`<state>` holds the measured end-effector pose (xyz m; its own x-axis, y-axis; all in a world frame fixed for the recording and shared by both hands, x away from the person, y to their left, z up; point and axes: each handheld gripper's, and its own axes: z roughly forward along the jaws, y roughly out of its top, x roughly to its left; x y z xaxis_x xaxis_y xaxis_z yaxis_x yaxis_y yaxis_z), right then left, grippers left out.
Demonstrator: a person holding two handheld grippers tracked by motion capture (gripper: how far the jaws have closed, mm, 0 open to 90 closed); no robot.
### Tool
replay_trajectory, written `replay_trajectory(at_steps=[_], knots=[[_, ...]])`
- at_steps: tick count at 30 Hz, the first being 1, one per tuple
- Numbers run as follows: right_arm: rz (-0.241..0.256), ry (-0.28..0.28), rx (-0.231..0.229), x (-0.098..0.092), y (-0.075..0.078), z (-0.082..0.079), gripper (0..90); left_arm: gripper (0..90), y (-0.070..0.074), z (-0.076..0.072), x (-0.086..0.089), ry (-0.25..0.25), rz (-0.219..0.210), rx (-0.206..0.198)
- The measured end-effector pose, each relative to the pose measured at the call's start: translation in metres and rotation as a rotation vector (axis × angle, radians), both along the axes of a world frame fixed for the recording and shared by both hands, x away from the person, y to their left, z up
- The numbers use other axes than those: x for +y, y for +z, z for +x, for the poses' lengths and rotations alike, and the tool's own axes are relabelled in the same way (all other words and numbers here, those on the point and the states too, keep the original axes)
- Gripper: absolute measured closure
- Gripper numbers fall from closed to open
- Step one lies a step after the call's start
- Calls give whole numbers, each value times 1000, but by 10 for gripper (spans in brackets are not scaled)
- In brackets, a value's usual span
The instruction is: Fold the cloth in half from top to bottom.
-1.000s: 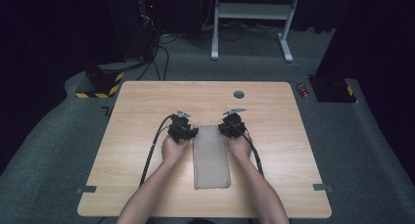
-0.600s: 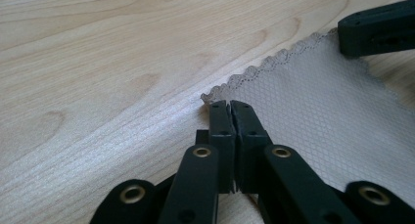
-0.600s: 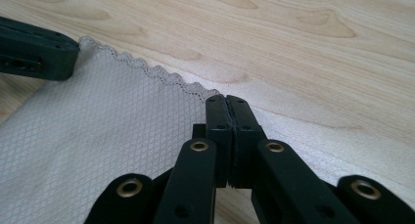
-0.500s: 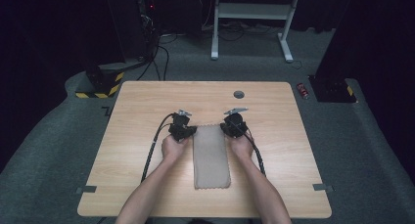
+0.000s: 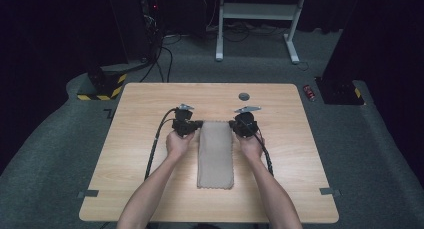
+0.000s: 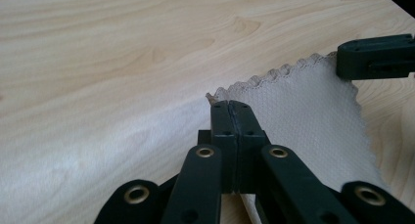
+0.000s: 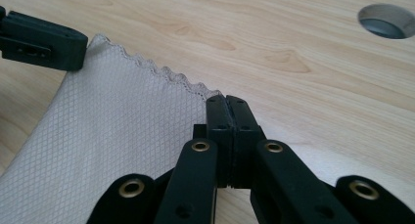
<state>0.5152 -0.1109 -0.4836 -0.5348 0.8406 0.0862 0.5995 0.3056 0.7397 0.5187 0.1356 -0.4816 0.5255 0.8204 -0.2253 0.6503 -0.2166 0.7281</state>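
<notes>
Fingers (image 6: 229,117) of both grippers pinched on cloth (image 5: 215,151) far corners (L & R), mid-fold prob.; next needs even lift toward near edge.

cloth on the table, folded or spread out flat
Folded, it seems: the cloth lies as a long narrow strip on the table. Both grippers, left and right, are shut on its far corners.

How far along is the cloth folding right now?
Done: the beige cloth lies as a narrow strip on the table, apparently already folded lengthwise. In hand: left gripper and right gripper are each shut on a far corner. Left, likely: bringing the far edge toward the near edge.
</notes>
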Motion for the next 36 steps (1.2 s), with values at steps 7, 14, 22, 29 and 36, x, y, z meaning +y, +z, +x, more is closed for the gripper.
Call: replay_trajectory(at_steps=[7,14,22,29,36], knots=[[-13,-8,-13,-4,15,7,896,897,14,12,-2,4,-23,-10],[-18,7,-24,-4,18,2,896,896,17,2,1,-26,-18,-31],[-22,47,-17,-1,9,-12,895,895,8,-10,6,-50,-25,1],[-13,73,-1,-4,-2,-24,895,894,-6,-22,8,-76,-21,21],[7,87,5,-8,-10,-38,895,894,-13,-34,7,-99,-4,31]])
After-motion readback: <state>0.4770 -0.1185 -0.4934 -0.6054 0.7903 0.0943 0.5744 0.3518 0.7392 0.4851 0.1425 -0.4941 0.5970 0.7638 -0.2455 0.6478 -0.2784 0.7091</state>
